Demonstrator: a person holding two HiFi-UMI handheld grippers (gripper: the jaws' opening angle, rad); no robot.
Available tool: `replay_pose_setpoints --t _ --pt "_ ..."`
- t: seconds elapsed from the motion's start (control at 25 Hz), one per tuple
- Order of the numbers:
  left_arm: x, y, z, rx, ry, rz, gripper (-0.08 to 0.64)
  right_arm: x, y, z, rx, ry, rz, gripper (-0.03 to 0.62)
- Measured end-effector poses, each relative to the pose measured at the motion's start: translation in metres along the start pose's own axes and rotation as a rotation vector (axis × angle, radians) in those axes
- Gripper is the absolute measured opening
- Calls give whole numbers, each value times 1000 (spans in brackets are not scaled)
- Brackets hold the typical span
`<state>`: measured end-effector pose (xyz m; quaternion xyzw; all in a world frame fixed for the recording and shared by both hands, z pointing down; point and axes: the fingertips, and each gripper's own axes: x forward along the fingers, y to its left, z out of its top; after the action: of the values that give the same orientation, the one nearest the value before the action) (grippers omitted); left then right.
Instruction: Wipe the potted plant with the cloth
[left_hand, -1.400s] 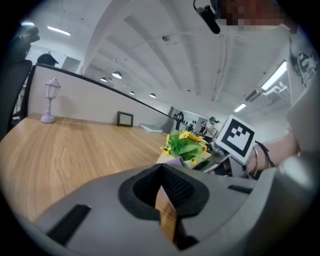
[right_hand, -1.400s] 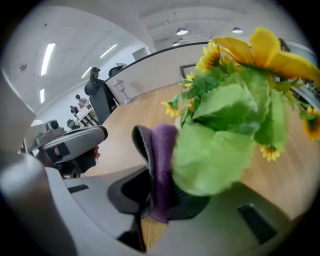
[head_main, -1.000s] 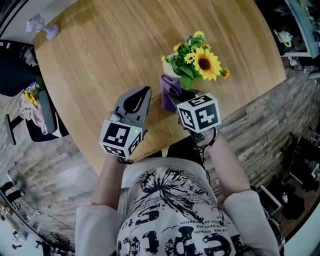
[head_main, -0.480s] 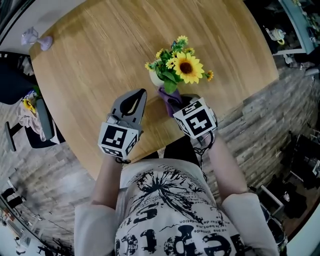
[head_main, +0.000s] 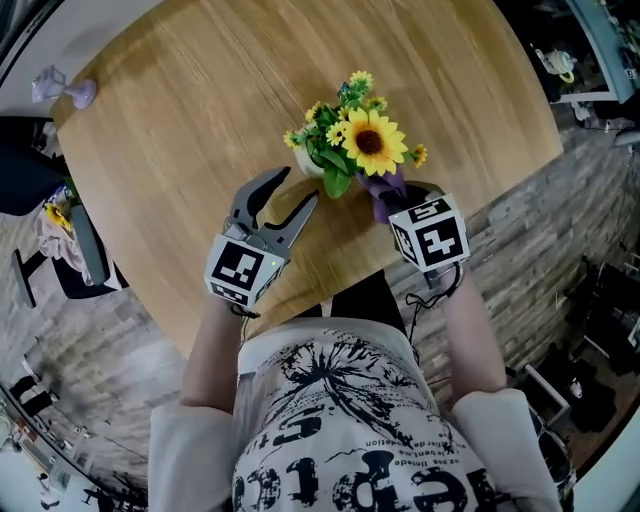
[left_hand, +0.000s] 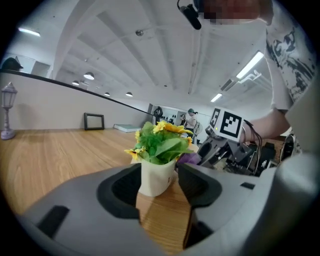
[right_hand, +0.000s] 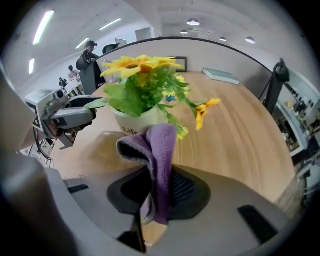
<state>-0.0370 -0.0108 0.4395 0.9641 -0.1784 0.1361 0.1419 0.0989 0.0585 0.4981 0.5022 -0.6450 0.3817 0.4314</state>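
The potted plant (head_main: 352, 140), a sunflower bunch in a white pot (left_hand: 156, 175), stands on the round wooden table (head_main: 200, 100) near its front edge. My left gripper (head_main: 294, 188) points at the pot from the left. Its jaws have just been opening and stand apart with nothing pressed between them; the pot shows just ahead of the gap. My right gripper (head_main: 397, 207) hangs steeply down at the plant's right side, shut on a purple cloth (right_hand: 160, 150). The cloth (head_main: 384, 192) stands up from the jaws close to the pot (right_hand: 136, 124) and under the leaves.
A small lilac lamp ornament (head_main: 78, 92) stands at the table's far left edge. A book (right_hand: 220, 75) lies at the far side of the table. A dark chair (head_main: 30, 150) is beside the table on the left, and the table's front edge runs just under both grippers.
The left jaws, shut before, now stand apart, and that gripper has come closer to the pot. The right gripper has carried the cloth from the plant's front round to its right side.
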Motion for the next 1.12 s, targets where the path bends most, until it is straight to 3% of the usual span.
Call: replay_pose_setpoints --t 0.32,0.48,0.72,0.88,0.96,1.12 --pt "37 -1 -10 39 19 -105 495 0 -38 9 76 -65 -63 81" --pt "57 1 -13 69 50 -144 579 0 -53 16 98 -93 -82 81" --pt "89 8 -12 136 81 -185 589 4 -77 26 133 -117 -81 81" --pt "101 4 -10 224 86 -226 589 0 -88 35 106 -130 -86 80" --pt "104 2 -11 226 91 -241 589 0 -91 38 107 -135 -74 81" --pt "110 8 -23 238 182 -244 577 1 -97 44 105 -142 -54 80"
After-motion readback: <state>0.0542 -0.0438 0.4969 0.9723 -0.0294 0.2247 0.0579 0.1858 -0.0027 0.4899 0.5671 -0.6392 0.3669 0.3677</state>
